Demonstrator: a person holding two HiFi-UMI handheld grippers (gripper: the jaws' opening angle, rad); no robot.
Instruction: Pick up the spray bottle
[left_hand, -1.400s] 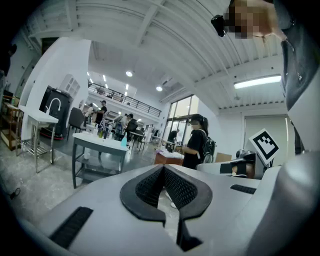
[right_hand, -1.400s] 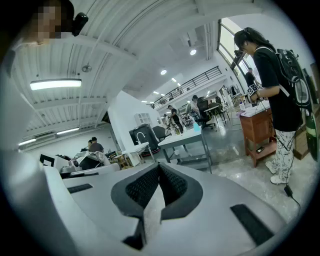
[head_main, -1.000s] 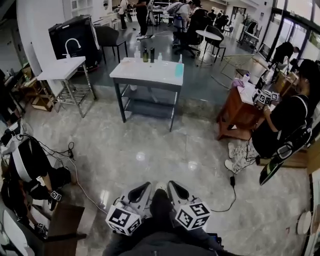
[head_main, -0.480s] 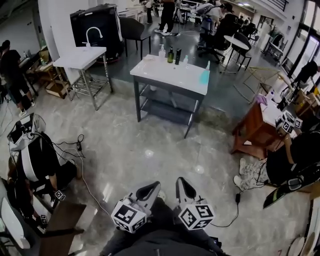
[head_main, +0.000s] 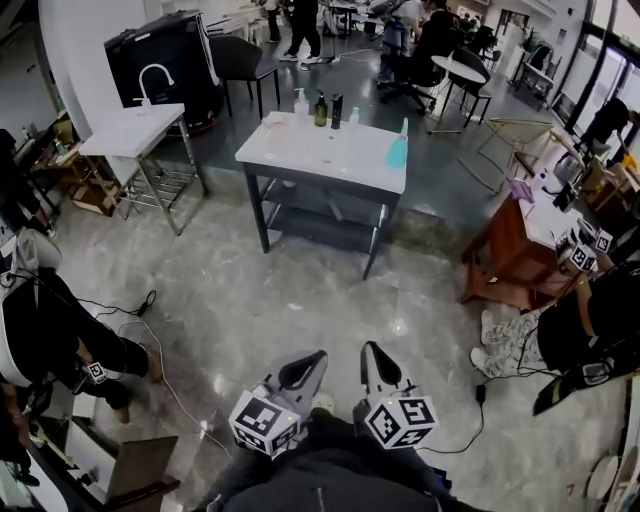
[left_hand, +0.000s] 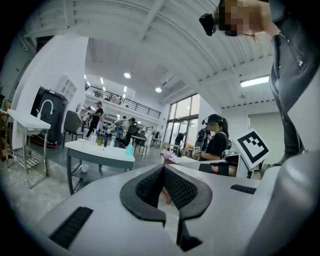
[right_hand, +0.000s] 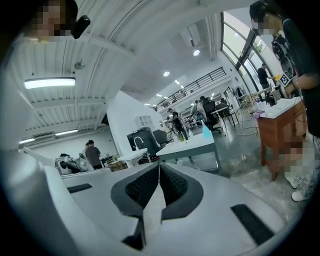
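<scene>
Fingers (left_hand: 182, 190) on the left gripper (left_hand: 162, 172) were clenched tip to tip with nothing between them. The right gripper (right_hand: 159, 167) was the same: pads together, empty. Neither touched anything.

Pose: both grippers were held low in front of the person, side by side and near each other, pointing about level toward the bench (head_main: 300, 160).

The spray bottle (head_main: 398, 152), teal, stood upright at the bench's right edge, well apart from both grippers. A row of other bottles (head_main: 320, 110) stood along the far edge. The rest of the white top was bare.

Room to move: an open stretch of glossy floor (head_main: 300, 290) lay between the grippers and the bench's near edge. A cable (head_main: 170, 385) trailed on the floor to the left. A wooden desk (head_main: 500, 250) and a seated person (head_main: 590, 320) were on the right. A sink stand (head_main: 130, 130) stood left of the bench with a gap between them.
</scene>
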